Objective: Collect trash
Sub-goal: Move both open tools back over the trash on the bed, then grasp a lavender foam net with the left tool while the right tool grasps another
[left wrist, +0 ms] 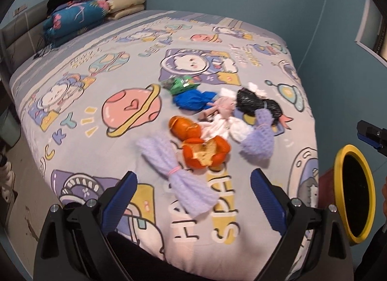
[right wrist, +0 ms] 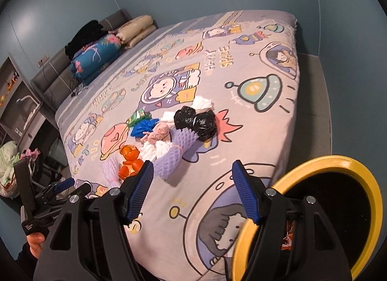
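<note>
A heap of trash lies on the bed: orange peel (left wrist: 202, 144) (right wrist: 130, 160), two purple foam nets (left wrist: 180, 177) (left wrist: 260, 136), a blue bag (left wrist: 193, 99), a green wrapper (left wrist: 180, 83), black bags (left wrist: 256, 104) (right wrist: 196, 121), pink and white tissue (left wrist: 225, 121). My left gripper (left wrist: 193, 198) is open and empty, hovering just short of the near purple net. My right gripper (right wrist: 193, 191) is open and empty, above the bed's corner. A yellow-rimmed bin (right wrist: 326, 211) (left wrist: 353, 196) stands beside the bed at the right.
The bed (left wrist: 101, 68) has a cartoon space sheet. Folded blankets and pillows (left wrist: 79, 17) sit at the headboard. Blue walls surround the bed. Shelves and clutter (right wrist: 14, 102) stand at the left in the right wrist view.
</note>
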`<action>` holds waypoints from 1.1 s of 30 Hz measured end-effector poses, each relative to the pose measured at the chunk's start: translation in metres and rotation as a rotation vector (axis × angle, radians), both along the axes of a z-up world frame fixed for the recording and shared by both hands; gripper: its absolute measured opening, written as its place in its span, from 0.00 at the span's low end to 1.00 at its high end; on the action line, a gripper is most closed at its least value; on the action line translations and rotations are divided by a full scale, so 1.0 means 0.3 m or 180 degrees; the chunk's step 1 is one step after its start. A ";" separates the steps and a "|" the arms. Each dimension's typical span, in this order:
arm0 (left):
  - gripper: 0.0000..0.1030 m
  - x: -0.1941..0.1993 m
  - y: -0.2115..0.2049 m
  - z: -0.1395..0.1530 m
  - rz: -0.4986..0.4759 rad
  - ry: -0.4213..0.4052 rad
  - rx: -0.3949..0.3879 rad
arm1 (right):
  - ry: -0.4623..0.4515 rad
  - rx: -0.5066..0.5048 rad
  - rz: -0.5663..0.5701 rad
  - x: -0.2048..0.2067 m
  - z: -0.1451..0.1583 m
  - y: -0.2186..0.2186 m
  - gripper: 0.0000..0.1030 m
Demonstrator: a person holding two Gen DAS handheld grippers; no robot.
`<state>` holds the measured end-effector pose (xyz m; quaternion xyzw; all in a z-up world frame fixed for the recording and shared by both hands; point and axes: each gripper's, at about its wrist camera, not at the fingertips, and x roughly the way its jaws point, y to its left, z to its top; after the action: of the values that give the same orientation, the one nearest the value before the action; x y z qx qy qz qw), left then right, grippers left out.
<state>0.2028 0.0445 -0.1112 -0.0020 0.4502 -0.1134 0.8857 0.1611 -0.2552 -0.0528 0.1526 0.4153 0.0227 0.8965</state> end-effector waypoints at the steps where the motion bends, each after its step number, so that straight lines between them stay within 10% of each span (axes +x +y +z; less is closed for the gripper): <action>1: 0.88 0.005 0.009 -0.017 0.0026 0.0030 -0.0005 | 0.0017 -0.0008 0.0014 0.011 -0.007 0.008 0.62; 33: 0.88 0.192 0.054 -0.287 0.0187 0.0609 -0.0292 | 0.1156 -0.0141 0.0168 0.448 -0.423 0.219 0.62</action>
<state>0.2605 0.0606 -0.1973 -0.0666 0.5267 -0.1072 0.8406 0.2955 -0.1894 -0.1796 0.1234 0.5746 0.0091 0.8091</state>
